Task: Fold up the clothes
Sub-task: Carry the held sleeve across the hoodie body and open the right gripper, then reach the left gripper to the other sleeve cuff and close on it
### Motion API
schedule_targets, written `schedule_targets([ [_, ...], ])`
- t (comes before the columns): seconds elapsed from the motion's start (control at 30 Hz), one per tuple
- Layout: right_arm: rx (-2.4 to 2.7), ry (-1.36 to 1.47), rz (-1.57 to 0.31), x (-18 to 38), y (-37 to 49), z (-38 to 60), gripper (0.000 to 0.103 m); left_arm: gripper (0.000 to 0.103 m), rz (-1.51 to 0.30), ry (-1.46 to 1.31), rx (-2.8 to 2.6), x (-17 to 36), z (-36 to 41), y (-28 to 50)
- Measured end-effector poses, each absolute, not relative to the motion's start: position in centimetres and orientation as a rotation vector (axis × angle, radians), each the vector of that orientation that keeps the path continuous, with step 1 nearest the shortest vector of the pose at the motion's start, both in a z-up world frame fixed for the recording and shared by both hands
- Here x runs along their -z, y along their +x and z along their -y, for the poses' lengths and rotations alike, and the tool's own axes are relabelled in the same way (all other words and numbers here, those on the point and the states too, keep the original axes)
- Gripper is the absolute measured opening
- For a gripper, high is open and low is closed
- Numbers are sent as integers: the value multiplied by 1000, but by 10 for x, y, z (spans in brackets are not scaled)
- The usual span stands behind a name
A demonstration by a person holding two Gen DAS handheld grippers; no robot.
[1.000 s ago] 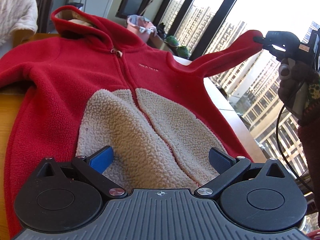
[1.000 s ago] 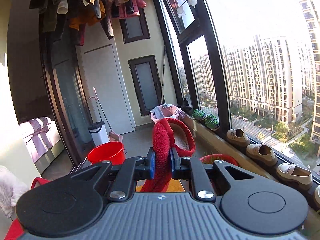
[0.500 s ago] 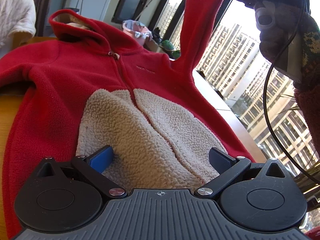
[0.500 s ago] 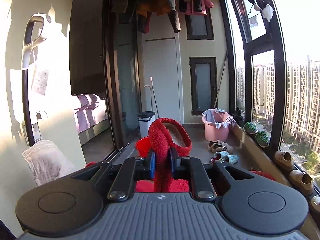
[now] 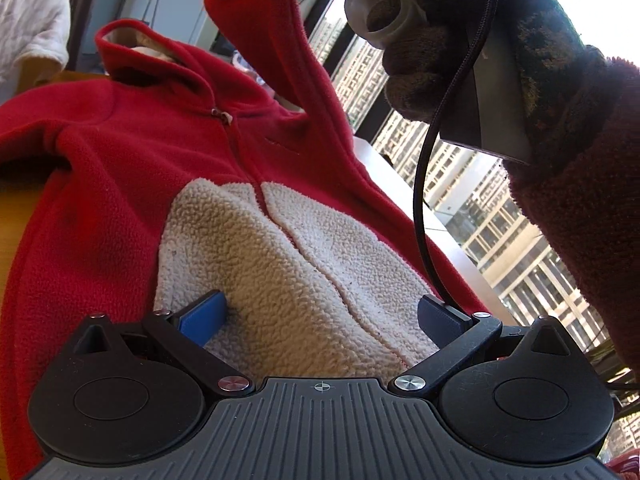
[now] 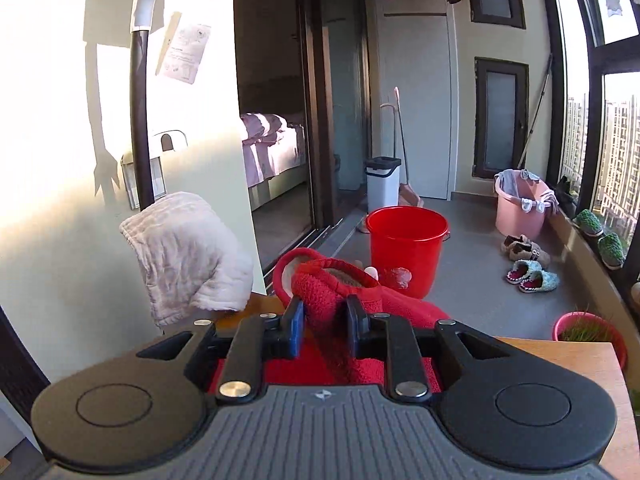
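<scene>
A red fleece hooded jacket with a cream fleece belly panel lies front up on a wooden table. My left gripper is open and rests low over the cream panel near the hem. My right gripper holds the cuff of the jacket's right sleeve; its jaws stand wider apart than before, with the cuff still between them. In the left wrist view the sleeve hangs lifted above the jacket's chest, under the right gripper at the top edge.
A white cloth lies at the table's far left. On the floor beyond stand a red bucket, a pink basket and slippers. A green plant pot sits past the table's right edge. Windows run along the right.
The right gripper carried the sleeve cuff up and leftward over the jacket's chest. Its jaws have spread wider around the cuff. The left gripper has not moved.
</scene>
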State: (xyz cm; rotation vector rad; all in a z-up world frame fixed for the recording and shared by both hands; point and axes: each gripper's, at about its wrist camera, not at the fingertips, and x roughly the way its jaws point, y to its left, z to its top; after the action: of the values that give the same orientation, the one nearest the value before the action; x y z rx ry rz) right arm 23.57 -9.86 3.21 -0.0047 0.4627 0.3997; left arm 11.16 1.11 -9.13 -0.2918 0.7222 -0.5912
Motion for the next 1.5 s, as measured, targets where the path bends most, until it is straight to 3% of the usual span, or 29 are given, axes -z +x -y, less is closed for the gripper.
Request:
schedule_targets([
  [0.23,-469,57,-441,-40,224,104,43,103,-719,-306,600,92,-14,112],
  [0.37,-469,135,-460,-37,210,131,46,103,-723,-299,601,92,-13,111],
  [0.53,-458,220,-483,-14,176,172,62,103,-728,-292,601,91,-13,112],
  [0.73,-452,316,-514,24,131,210,71,103,-759,-447,616,93,-31,122],
  [1.17,-469,305,-506,77,85,209,78,103,-713,-745,260,67,-143,129],
  [1.5,-492,328,-526,89,88,208,82,97,-726,-1070,11,85,-240,147],
])
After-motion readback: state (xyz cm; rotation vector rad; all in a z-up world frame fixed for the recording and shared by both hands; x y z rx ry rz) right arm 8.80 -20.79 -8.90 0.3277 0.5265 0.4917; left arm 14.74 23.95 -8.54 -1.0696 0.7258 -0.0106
